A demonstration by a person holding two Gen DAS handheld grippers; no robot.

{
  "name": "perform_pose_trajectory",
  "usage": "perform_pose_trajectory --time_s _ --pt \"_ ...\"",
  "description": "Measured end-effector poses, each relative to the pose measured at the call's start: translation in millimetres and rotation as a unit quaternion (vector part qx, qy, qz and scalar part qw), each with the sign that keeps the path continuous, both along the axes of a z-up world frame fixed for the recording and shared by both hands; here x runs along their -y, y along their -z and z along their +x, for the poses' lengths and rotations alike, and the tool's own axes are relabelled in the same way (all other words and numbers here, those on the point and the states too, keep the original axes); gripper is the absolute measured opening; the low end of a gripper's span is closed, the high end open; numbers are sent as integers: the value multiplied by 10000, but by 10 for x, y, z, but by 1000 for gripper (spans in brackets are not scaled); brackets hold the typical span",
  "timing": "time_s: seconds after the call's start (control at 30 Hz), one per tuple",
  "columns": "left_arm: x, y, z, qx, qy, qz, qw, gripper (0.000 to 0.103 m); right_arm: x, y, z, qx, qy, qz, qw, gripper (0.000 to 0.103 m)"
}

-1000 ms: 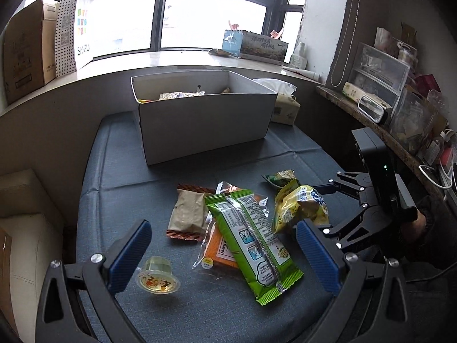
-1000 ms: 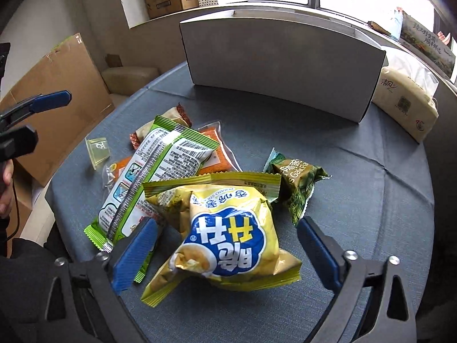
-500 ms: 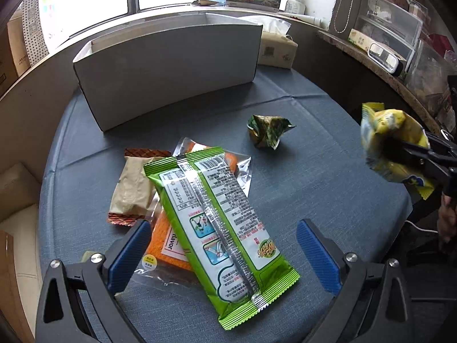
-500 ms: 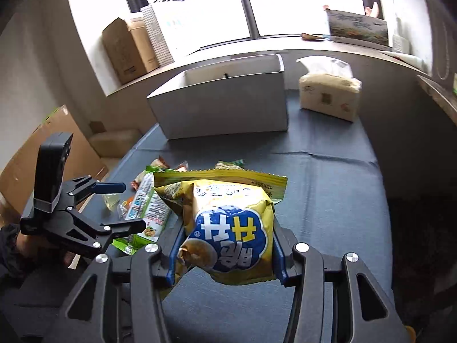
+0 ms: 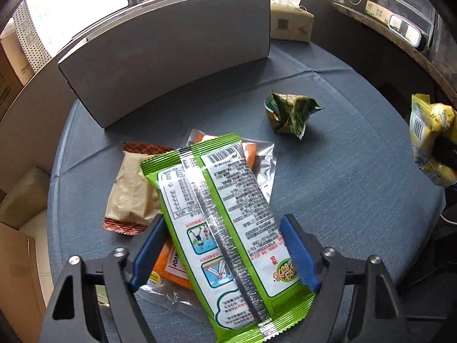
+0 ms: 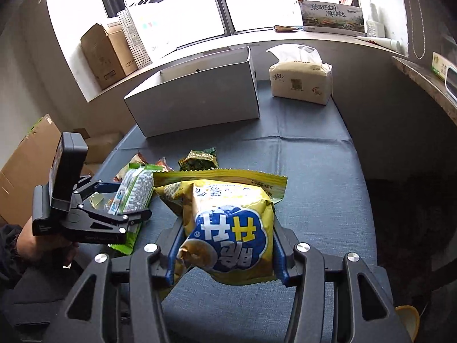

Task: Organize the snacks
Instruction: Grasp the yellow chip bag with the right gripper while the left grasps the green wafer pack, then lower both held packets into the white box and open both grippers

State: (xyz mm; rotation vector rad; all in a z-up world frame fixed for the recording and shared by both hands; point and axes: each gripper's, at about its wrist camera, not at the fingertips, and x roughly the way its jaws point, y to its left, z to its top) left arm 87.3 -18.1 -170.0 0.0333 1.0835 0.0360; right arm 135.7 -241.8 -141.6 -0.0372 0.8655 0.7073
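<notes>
A long green snack packet (image 5: 222,228) lies seam-up on the blue tablecloth, on top of an orange packet in clear wrap (image 5: 171,263). My left gripper (image 5: 222,254) straddles its near half. Its jaws are closing, and a thin gap still shows beside the left pad (image 5: 148,251). My right gripper (image 6: 225,257) is shut on a puffy yellow chip bag (image 6: 228,223) held above the table; the same bag shows at the right edge of the left wrist view. The open white box (image 6: 197,100) stands at the far side.
A beige packet with brown ends (image 5: 128,191) lies left of the green one. A crumpled dark green packet (image 5: 291,114) sits alone toward the box. A tissue pack (image 6: 300,83) stands right of the box. A small jelly cup (image 6: 95,200) lies by the left gripper.
My left gripper came down over the green packet and its jaws narrowed around it. My right gripper shut on the yellow bag and lifted it off the table.
</notes>
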Motion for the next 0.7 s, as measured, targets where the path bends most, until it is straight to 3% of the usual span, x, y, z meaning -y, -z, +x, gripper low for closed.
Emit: perform_pose_trajectory --time_s 0.07,0.23,0.43,0.63,0.7 --pt "-115 -57 -50 107 6 -372 9993 76 -54 23 -3 -37 -36 -58 10000 55" --pt "-318 -350 -231 629 33 -643 9959 74 -204 -13 -25 52 -252 -132 9996 55" --pt "-617 -820 -291 1351 167 -1392 9809 74 -365 -198 53 268 -411 41 9988 55" --pt "-909 -1263 -1 1844 192 -1478 9715 74 -613 -511 314 511 -490 368 9968 55" --pt "-994 -1405 204 1903 50 -1276 9734 74 -724 -647 474 616 -468 485 9958 55"
